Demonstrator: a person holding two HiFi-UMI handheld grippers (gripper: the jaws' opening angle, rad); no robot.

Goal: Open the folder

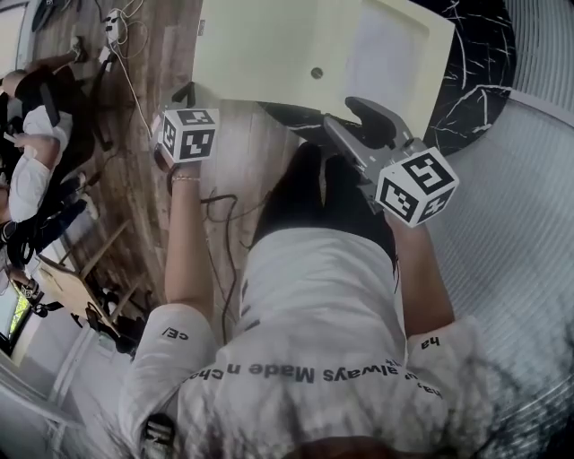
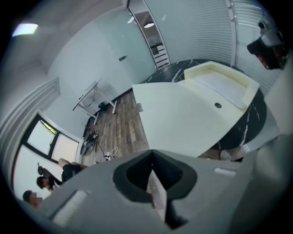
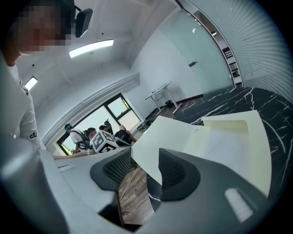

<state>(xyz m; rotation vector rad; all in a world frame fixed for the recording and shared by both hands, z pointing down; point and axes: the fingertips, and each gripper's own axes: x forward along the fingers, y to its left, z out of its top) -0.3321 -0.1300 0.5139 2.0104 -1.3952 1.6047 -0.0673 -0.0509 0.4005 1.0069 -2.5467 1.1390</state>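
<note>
The cream folder (image 1: pixel 269 45) lies spread open on the black marble table (image 1: pixel 475 81), its flat flap to the left and a shallow tray-like half to the right. A small snap button (image 1: pixel 316 73) sits near its middle. My left gripper (image 2: pixel 153 176) hangs off the table's left edge over the floor, short of the folder (image 2: pixel 183 114), its jaws together with nothing in them. Its marker cube (image 1: pixel 188 134) hides most of it from above. My right gripper (image 1: pixel 339 115) is open at the folder's near edge; the flap's corner (image 3: pixel 146 151) shows in the gap, apart from the pads.
The round table ends close to my body. Wooden floor with cables and a power strip (image 1: pixel 115 27) lies to the left. Seated people (image 1: pixel 27 161) are at the far left. A ribbed wall (image 1: pixel 529 224) curves round the right. A white desk (image 2: pixel 94 98) stands far off.
</note>
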